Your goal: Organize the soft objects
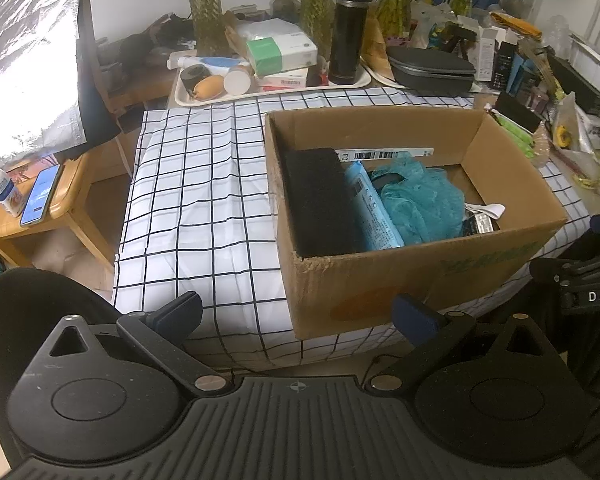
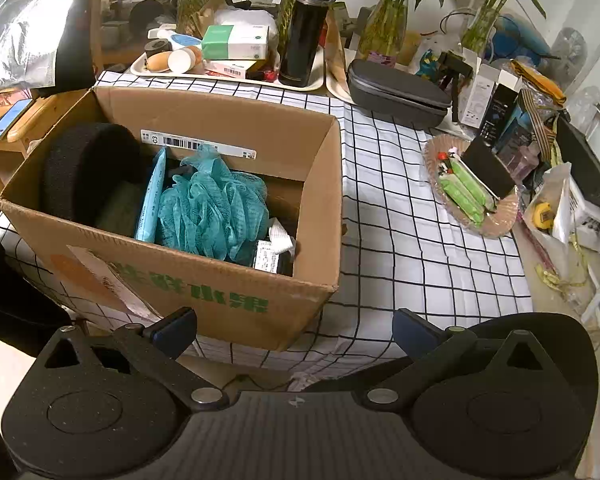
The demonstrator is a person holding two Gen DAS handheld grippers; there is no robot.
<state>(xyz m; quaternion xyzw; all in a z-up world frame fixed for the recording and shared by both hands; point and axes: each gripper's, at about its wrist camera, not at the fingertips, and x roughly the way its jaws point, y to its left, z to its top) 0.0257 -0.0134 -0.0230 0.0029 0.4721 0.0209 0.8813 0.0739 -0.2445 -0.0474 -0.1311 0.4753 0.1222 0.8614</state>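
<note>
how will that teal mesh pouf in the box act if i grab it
The teal mesh pouf is gathered netting, so it will probably squash between the fingers and weigh little. Its loose loops may snag on the blue packet beside it.

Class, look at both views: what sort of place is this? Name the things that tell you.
Most likely a lived-in room at home, not a lab or a shop. A checked cloth covers the table, vases of bamboo line the wall, and a tray holds a flask and household bits.
</note>
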